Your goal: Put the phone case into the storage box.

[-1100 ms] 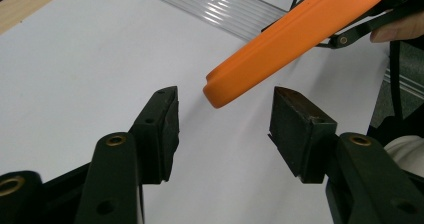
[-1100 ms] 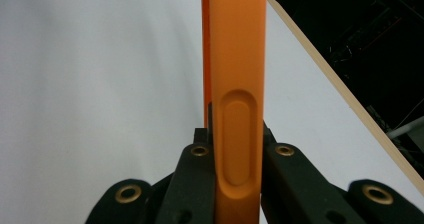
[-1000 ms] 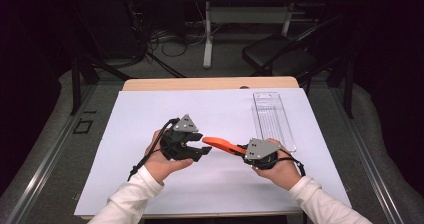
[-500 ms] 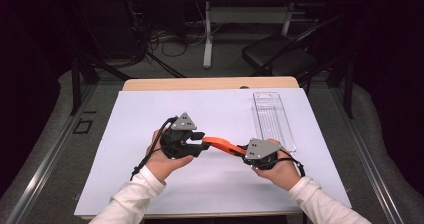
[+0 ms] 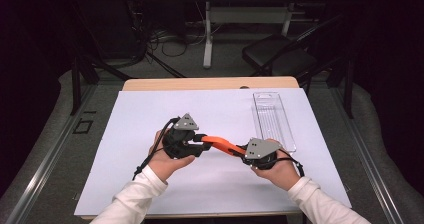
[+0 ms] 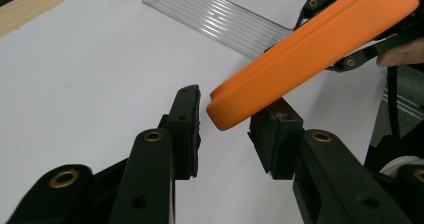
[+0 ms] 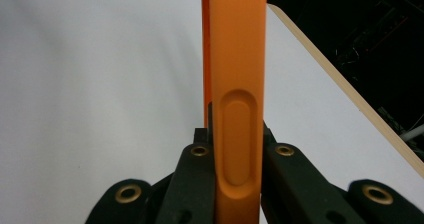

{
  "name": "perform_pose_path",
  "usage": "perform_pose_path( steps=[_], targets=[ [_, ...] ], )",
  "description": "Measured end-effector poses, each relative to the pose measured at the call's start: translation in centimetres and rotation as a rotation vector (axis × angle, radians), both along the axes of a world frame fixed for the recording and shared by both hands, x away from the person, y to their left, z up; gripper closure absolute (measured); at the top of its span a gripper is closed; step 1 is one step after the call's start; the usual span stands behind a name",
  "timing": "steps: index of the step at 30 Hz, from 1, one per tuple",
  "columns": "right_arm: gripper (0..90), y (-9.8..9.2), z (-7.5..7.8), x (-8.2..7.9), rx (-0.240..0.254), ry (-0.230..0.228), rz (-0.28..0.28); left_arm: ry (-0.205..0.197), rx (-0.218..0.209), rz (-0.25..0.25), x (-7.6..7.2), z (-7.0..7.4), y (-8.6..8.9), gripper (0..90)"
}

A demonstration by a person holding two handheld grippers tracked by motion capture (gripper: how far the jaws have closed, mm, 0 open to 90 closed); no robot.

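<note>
High view first: we see our two hands meeting over the white sheet (image 5: 150,134) that covers the table (image 5: 210,83), each holding a tool. Our right tool (image 5: 250,152) is clamped on one end of an orange bar (image 5: 220,144), which bridges the gap toward our left tool (image 5: 198,143); we judge it is held level and off the sheet so that the free end can be taken from the side. A clear plastic tray (image 5: 272,119) lies apart on the right part of the sheet, behind the right hand, likely the place the bar came from or will go to. Left gripper view next: the rounded tip of the orange bar (image 6: 305,49) hangs between the two black pads of our left tool (image 6: 225,129), closer to the right-hand pad. The jaws have just been closing on it, yet a gap shows on the left side, so they stand apart and do not press it. Farther off, the right tool's black links grip the bar's far end, and the ribbed tray (image 6: 220,19) lies behind. Right gripper view last: the orange bar (image 7: 235,74) runs straight up from between the pads of our right tool (image 7: 235,144), both pressed flat against its sides near a long oval dimple. We hold it firmly there, we think, to keep the bar steady while the other tool closes.
</note>
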State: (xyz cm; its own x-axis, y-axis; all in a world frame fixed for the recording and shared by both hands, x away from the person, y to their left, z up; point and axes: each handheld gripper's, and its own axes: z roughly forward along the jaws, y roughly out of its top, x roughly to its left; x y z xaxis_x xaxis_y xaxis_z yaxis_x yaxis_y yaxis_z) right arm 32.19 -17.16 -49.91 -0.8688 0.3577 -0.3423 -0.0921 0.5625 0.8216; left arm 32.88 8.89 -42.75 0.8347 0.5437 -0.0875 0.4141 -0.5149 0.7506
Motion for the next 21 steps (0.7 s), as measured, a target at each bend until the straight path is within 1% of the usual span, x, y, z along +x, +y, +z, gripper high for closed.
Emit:
perform_pose_path(
  steps=[1,4,8,11,15,21],
  targets=[
    [86.8,0.02,0.02,-0.02,-0.001,-0.001,-0.001,0.002,0.003,-0.003,0.06,0.02,0.01,65.0],
    [86.8,0.06,0.01,-0.04,0.002,-0.002,0.002,0.0,-0.007,0.004,0.13,0.04,-0.02,68.4],
    [86.8,0.08,0.04,-0.06,0.007,-0.006,0.003,0.007,-0.013,-0.001,0.15,0.05,-0.1,70.7],
    [86.8,0.12,0.04,-0.08,0.01,-0.007,0.006,0.007,-0.006,-0.004,0.18,0.0,-0.17,72.5],
    [86.8,0.13,0.0,-0.09,0.011,-0.005,0.006,0.018,-0.013,-0.001,0.25,-0.05,-0.14,74.0],
    [86.8,0.13,-0.09,-0.09,0.007,-0.007,0.01,0.019,-0.013,0.014,0.22,-0.21,-0.17,75.3]
  ],
)
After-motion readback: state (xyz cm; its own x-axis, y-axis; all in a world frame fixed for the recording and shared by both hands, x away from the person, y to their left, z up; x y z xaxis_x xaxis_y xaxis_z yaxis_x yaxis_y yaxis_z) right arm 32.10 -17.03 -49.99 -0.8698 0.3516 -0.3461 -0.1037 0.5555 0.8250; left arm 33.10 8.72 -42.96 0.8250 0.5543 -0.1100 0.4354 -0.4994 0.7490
